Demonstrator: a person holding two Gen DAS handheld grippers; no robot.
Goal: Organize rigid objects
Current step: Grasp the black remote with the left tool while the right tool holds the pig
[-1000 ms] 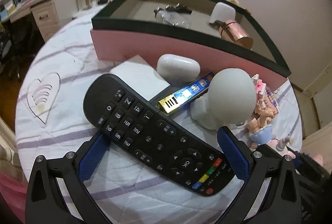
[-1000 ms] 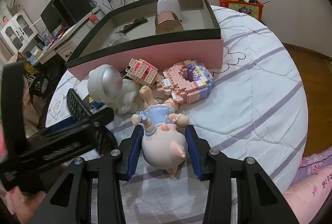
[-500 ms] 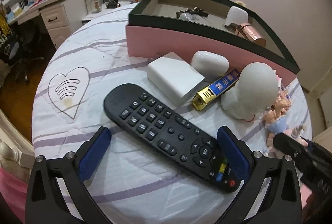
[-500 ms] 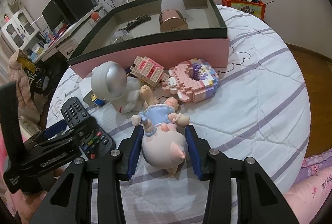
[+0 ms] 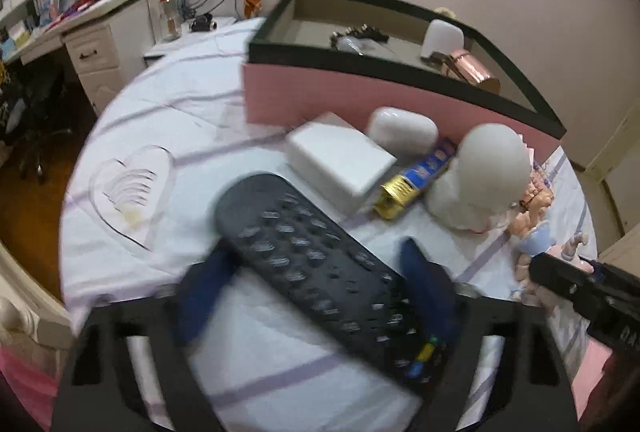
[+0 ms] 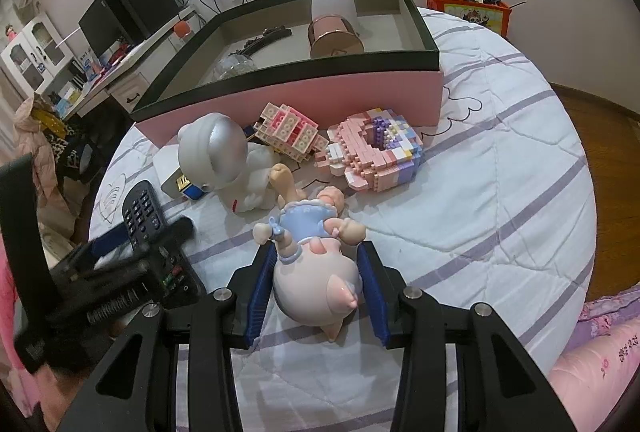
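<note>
A black remote control (image 5: 320, 264) lies on the white quilt, between the blue pads of my left gripper (image 5: 316, 280), which is closing on its lower half; the view is blurred. The remote also shows in the right wrist view (image 6: 148, 216). My right gripper (image 6: 318, 272) has its pads on both sides of a pink pig figurine in a blue dress (image 6: 316, 256). The pink box with a dark rim (image 6: 304, 88) stands behind, holding a rose-gold cylinder (image 6: 336, 40) and a white item (image 6: 334, 6).
Beside the remote lie a white block (image 5: 340, 160), a white case (image 5: 402, 130), a gold-blue bar (image 5: 416, 180) and a white round-headed figure (image 5: 488, 172). Two pink brick models (image 6: 372, 152) sit by the box. A desk (image 5: 92, 32) stands at the far left.
My left gripper's pads have moved inward against the remote, and the view has shifted and blurred. The right gripper stays around the pig.
</note>
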